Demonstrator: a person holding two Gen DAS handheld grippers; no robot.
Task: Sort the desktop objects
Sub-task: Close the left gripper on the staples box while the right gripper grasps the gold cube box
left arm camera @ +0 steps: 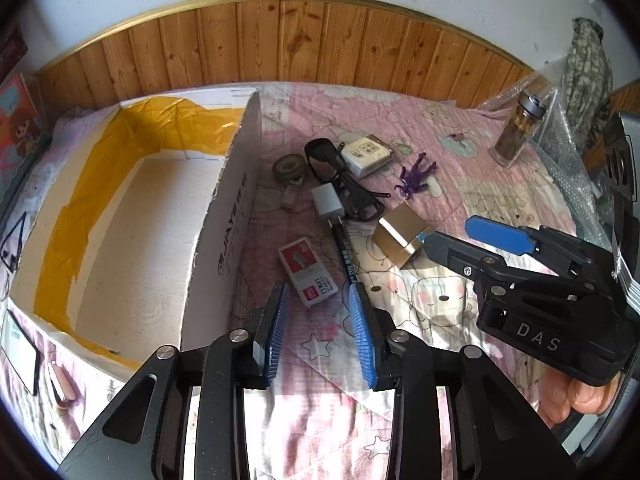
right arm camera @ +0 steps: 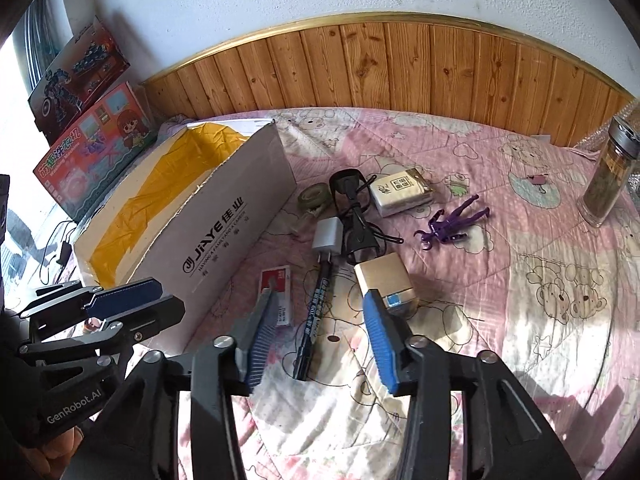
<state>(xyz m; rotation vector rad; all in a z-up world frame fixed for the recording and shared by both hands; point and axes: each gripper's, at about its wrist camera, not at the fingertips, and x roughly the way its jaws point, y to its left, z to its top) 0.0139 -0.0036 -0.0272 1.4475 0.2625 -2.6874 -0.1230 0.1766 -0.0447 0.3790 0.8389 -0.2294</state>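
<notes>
On the pink quilt lies a cluster: a black pen (right arm camera: 316,320), a gold box (right arm camera: 384,276), a red-and-white staple box (left arm camera: 308,276), a white charger (left arm camera: 327,200), black glasses (left arm camera: 340,176), a tape roll (left arm camera: 289,166), a white packet (left arm camera: 366,154) and a purple figure (left arm camera: 414,178). My left gripper (left arm camera: 318,294) stands open just short of the staple box, holding nothing. My right gripper (right arm camera: 318,296) is open over the pen, its pads clear of it, and its right finger (right arm camera: 380,332) is beside the gold box. An open cardboard box (left arm camera: 224,240) lined with yellow tape stands to the left.
A glass bottle (right arm camera: 608,176) stands at the far right, next to bubble wrap (left arm camera: 560,152). Toy boxes (right arm camera: 96,148) lean behind the cardboard box. A wood-panelled wall (left arm camera: 320,40) closes the far side. A phone (left arm camera: 20,352) lies at the left edge.
</notes>
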